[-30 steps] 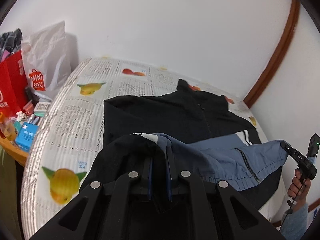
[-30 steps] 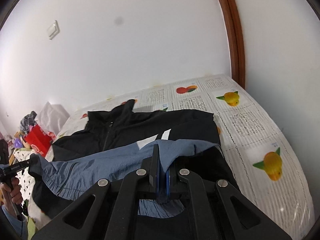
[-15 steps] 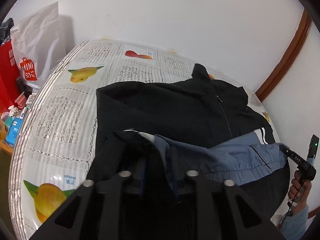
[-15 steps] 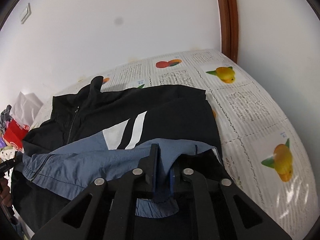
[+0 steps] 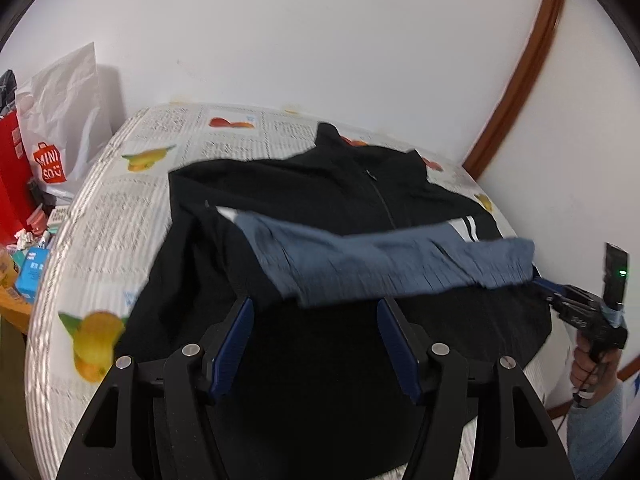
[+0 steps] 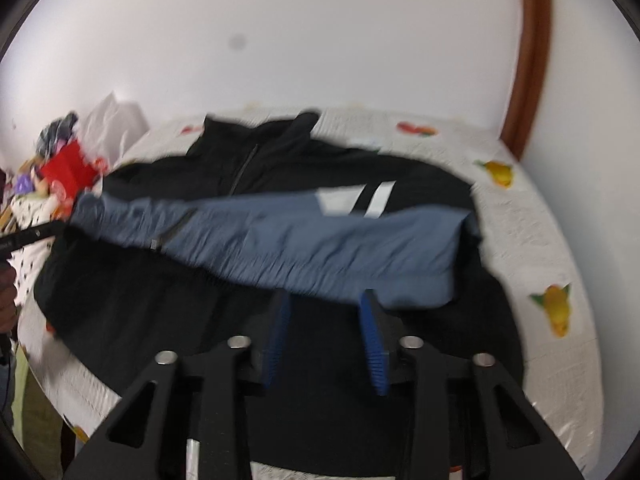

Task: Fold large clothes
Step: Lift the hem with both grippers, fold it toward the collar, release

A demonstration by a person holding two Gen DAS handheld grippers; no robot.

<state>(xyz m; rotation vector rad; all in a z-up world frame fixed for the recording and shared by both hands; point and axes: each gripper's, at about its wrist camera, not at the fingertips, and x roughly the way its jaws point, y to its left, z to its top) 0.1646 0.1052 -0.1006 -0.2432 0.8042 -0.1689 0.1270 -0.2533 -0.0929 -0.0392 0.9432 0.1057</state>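
1. Left wrist view: at the far left a white shopping bag [image 5: 60, 120] stood beside the bed [image 5: 120, 220], clear of the work.
2. The black jacket [image 5: 304, 188] lay spread on the bed, collar toward the wall, zip [image 5: 380, 204] closed. Its blue lower part [image 5: 380, 264] was turned up across the chest as a loose, wrinkled band.
3. My left tongs [image 5: 314, 302] stood wide with nothing between the pads, just short of the band.
4. Right wrist view: my right tongs [image 6: 325, 295] were also wide and empty, near the band's edge.
5. I judged the cloth light, thin and slippery. It looked soft enough to sag and slide off a fold, and it was not fragile.
6. I would have pinched doubled edges at the outer corners of the fold or at the shoulder seams, where the fabric is thicker, and kept off the zip.
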